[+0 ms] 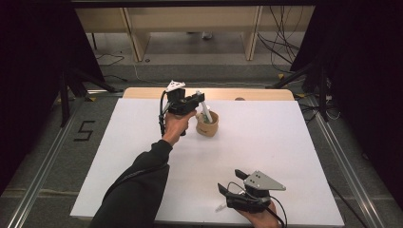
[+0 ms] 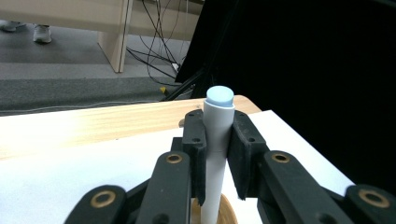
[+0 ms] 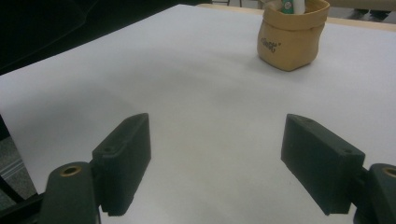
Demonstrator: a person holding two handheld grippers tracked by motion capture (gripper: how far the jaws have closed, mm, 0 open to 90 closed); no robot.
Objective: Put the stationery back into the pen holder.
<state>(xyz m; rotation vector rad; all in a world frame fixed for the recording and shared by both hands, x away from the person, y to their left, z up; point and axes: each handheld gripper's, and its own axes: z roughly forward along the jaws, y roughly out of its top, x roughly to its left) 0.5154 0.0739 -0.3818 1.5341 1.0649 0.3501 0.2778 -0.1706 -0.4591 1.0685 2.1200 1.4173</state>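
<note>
The white table was the biggest thing before me, a pale sheet with a strip of bare wood showing along its far edge. I took the tan pouch as my landmark: it stood upright on the far half of the table, a little toward my left of the middle, its soft rim rolled over and some small print on its side.

My left arm, in a dark sleeve, reached forward to the pouch. My left gripper hung just above the pouch's mouth, its 2 jaws clamped on a white tube. In the left gripper view the tube stood nearly upright between the pads, its pale blue cap sticking out above them and its lower end down inside the pouch's rim. From above, the tube leaned a little over the pouch. I could not tell whether its bottom touched the inside.

My right gripper was well apart from the pouch, at the near edge of the table toward my right, held in my right hand. Its 2 jaws were spread wide with nothing between them, just bare table, and they pointed across toward the pouch in the right gripper view.
</note>
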